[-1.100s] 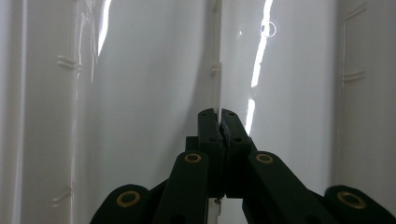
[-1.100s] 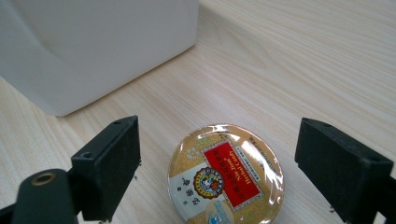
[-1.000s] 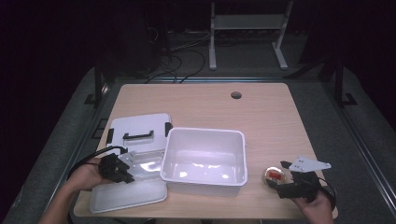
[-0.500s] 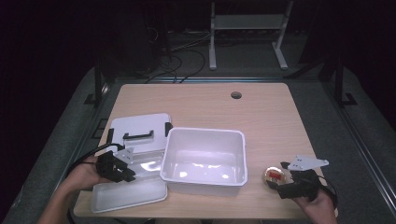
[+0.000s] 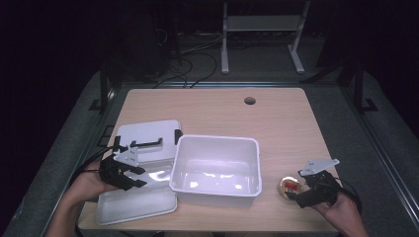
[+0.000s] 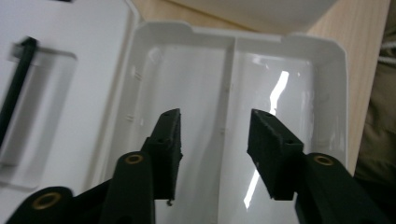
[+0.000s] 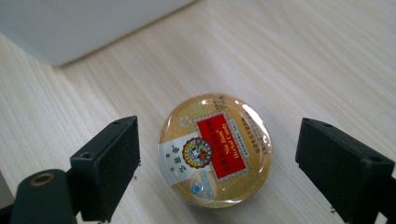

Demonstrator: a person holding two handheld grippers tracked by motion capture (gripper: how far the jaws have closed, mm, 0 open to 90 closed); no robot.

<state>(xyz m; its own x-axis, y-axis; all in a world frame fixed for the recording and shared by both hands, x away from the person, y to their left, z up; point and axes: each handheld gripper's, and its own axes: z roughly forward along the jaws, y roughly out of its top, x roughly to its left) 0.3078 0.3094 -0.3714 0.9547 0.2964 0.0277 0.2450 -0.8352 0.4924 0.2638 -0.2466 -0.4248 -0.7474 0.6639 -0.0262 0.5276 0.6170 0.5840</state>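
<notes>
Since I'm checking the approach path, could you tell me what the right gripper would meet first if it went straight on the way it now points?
Most likely the round gold tin with the red label: it lies on the table between the open jaws of the right gripper, untouched. How far below them it sits is hard to judge.

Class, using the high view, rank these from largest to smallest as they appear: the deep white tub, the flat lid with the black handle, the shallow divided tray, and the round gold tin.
1. Deep white tub
2-3. Shallow divided tray and flat lid: each partly covered, too close to rank.
4. Round gold tin, clearly smallest.
</notes>
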